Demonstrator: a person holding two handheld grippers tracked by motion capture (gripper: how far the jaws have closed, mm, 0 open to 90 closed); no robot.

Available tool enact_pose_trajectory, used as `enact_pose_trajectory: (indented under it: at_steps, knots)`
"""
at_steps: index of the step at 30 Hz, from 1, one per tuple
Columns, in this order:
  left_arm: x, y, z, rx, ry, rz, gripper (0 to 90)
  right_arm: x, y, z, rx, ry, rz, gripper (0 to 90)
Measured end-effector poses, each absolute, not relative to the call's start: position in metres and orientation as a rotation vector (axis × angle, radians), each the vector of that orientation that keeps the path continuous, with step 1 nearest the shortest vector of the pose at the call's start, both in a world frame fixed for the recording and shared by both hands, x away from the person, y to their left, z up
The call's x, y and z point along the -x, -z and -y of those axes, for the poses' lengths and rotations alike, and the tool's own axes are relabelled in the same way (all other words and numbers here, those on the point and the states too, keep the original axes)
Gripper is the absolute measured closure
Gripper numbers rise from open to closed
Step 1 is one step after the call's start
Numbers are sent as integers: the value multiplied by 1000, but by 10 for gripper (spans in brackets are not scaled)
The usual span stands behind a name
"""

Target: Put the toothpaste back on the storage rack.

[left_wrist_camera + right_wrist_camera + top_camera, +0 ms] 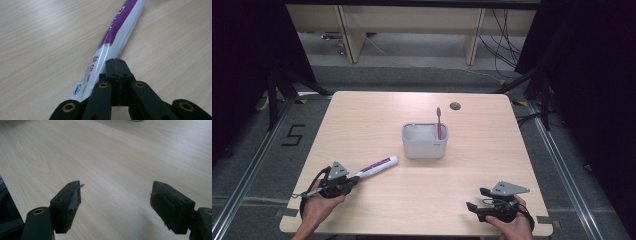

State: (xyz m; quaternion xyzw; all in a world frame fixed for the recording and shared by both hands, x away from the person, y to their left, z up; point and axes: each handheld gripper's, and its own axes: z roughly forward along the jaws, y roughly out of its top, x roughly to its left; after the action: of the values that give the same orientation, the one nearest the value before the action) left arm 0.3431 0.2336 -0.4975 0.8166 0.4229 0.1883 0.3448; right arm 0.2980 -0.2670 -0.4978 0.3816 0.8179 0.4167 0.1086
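Left gripper (346,183) at the near-left of the table (377,107), jaws pinched on the flat crimped tail of the toothpaste tube (378,166); the tube's cap end points toward the grey holder (424,145). Right gripper (477,199) rests near-right, jaws wide, nothing between them. Likely step: carry the tube to the holder. The grip is at the very tail, so the tube may droop or swing; lift slowly, tip it cap-down. Farther on, a pink toothbrush (439,123) stands in the holder's right side; aim for the free left.
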Motion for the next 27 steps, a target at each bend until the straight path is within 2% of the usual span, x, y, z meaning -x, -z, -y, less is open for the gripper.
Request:
enact_pose_trajectory:
  at_steps: [27]
  knots:
    - [-379, 493, -229, -2143, -525, -1162, 893, -298, 497, 267, -1123, -1229, -2409, 253]
